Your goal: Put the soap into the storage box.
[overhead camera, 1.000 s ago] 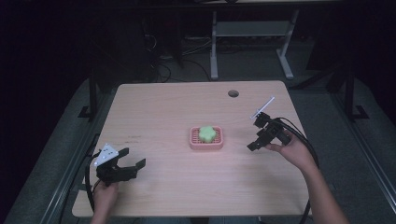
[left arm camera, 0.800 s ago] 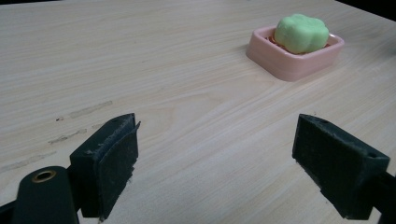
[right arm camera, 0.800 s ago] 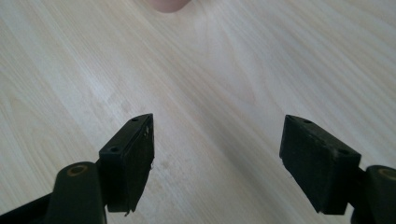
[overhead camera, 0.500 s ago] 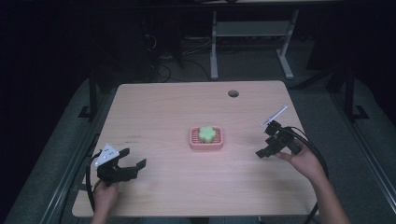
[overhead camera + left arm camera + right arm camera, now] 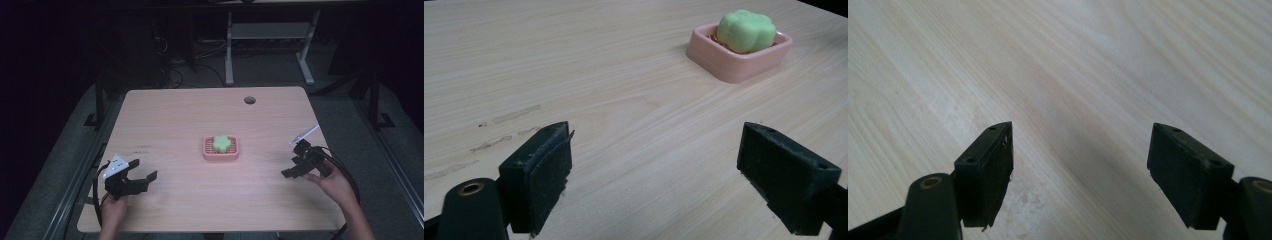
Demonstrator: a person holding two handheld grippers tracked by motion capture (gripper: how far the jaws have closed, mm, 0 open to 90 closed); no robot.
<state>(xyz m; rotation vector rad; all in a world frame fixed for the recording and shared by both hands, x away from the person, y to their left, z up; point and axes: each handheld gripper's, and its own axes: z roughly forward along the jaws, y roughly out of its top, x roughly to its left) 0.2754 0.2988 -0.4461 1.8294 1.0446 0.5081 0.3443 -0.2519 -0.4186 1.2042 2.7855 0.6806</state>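
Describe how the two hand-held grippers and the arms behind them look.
Both are black, each with two blocky, flat-faced jaws. The left hand-held gripper carries a grey three-cornered plate on top; the right hand-held gripper has a pale thin rod sticking up. Black cables trail from each. The forearms are bare, no sleeves in view.

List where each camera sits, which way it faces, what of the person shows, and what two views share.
High view: above the person's side, looking forward and down on the table; both hands, left gripper and right gripper show.
Left gripper view: low over the table, between open jaws, facing the green soap in the pink dish.
Right gripper view: facing down at bare wood between open jaws.
Shared: high and left gripper views both show soap and dish.
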